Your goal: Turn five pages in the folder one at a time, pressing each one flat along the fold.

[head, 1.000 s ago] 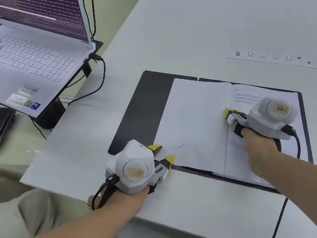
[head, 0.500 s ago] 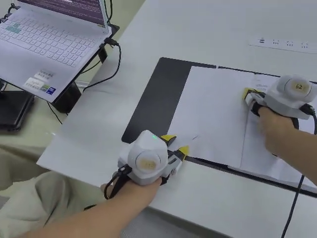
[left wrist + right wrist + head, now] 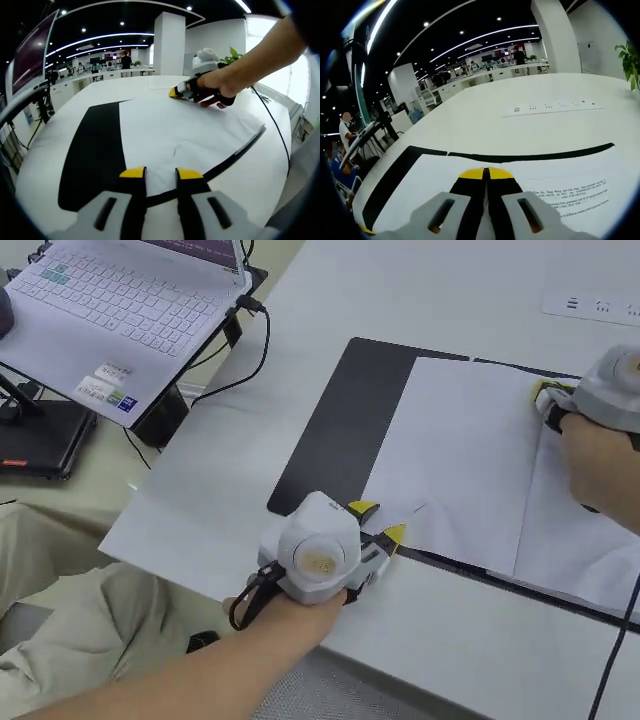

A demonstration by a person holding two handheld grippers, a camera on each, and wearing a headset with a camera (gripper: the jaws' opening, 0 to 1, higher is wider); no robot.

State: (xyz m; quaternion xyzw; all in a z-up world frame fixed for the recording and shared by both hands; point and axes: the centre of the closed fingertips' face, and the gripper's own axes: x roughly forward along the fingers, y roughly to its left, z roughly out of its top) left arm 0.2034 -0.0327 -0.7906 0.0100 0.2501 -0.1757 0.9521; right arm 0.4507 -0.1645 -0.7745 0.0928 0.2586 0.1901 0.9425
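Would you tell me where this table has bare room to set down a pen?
Bare table lies between the laptop and the folder, and beyond the folder toward the power strip. Crowded: the folder, where the left gripper and right gripper work.

The head view's right edge cuts off the right tongs (image 3: 546,393) and the folder (image 3: 335,435). The print (image 3: 567,197) on the right page (image 3: 600,167) is too small to read.

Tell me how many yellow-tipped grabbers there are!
2. The left gripper sits, jaws apart, at the near corner of the white page. The right gripper, jaws together, rests by the fold of the folder, farther right. None looks hidden.
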